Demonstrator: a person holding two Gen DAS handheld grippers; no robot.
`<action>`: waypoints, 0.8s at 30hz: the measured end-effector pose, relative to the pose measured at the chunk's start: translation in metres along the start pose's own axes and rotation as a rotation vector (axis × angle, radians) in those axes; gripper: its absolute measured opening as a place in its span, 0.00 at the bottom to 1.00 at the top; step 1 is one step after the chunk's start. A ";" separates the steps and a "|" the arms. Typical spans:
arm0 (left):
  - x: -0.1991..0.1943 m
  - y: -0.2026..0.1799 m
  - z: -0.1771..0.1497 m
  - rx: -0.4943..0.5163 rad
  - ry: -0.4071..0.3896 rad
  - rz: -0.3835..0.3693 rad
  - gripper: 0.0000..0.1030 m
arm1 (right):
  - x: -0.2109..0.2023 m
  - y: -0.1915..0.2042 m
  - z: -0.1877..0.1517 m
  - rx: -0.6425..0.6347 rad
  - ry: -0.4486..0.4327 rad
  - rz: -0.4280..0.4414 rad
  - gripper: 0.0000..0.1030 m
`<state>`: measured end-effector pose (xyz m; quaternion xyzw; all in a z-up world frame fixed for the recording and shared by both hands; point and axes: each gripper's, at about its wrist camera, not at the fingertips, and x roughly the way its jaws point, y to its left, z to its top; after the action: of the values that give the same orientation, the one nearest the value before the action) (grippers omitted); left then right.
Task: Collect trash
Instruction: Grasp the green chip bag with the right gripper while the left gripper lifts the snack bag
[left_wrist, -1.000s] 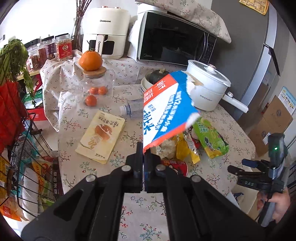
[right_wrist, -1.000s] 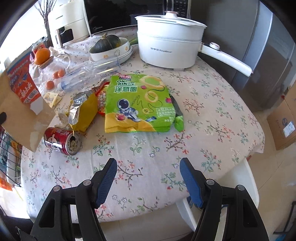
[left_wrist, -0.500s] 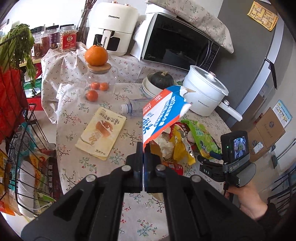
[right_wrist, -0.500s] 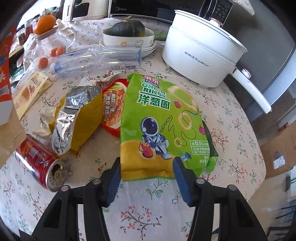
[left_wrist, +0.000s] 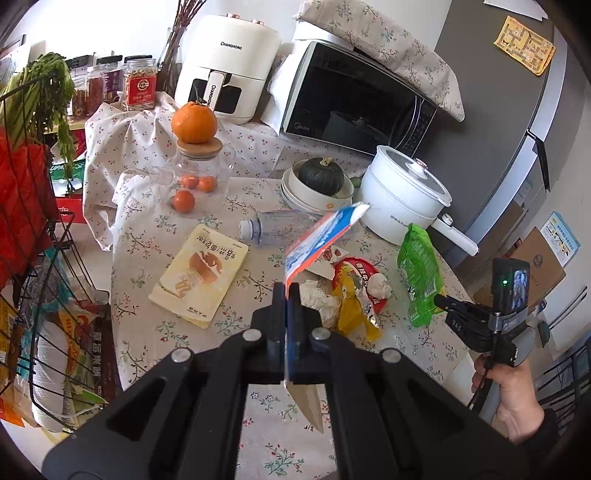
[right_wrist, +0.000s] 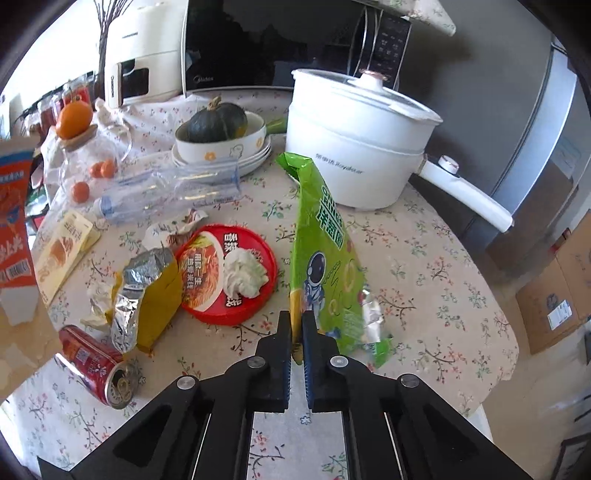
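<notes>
My left gripper (left_wrist: 287, 295) is shut on a red, white and blue paper bag (left_wrist: 317, 236), held above the table; the bag also shows in the right wrist view (right_wrist: 13, 221). My right gripper (right_wrist: 296, 326) is shut on the edge of a green onion-ring snack bag (right_wrist: 325, 251), lifted upright off the table; it also shows in the left wrist view (left_wrist: 419, 273). On the table lie a red noodle-cup lid with a tissue (right_wrist: 229, 273), a yellow foil wrapper (right_wrist: 147, 295), a red can (right_wrist: 96, 365), a clear plastic bottle (right_wrist: 173, 192) and crumpled wrappers (left_wrist: 317, 295).
A white electric pot (right_wrist: 354, 147) and stacked bowls with a dark squash (right_wrist: 218, 129) stand behind the trash. A glass jar topped with an orange (left_wrist: 195, 155) and a yellow snack packet (left_wrist: 201, 273) sit at left. A wire rack (left_wrist: 33, 258) stands left of the table.
My right gripper moved in, shut on the green snack bag and lifted it upright, uncovering the red lid. My left gripper drew back with the paper bag, which turned edge-on.
</notes>
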<state>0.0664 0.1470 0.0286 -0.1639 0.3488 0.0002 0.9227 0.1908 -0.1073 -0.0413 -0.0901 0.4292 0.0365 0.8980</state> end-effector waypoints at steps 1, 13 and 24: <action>-0.001 -0.001 0.001 -0.001 -0.006 0.000 0.01 | -0.007 -0.006 0.000 0.013 -0.010 0.007 0.05; -0.008 -0.018 0.001 0.010 -0.037 -0.055 0.01 | -0.080 -0.065 -0.013 0.109 -0.096 0.077 0.04; -0.003 -0.079 -0.013 0.086 -0.005 -0.191 0.01 | -0.123 -0.124 -0.057 0.176 -0.084 0.083 0.04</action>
<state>0.0653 0.0692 0.0452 -0.1566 0.3289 -0.1021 0.9257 0.0875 -0.2381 0.0359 0.0088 0.3963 0.0396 0.9172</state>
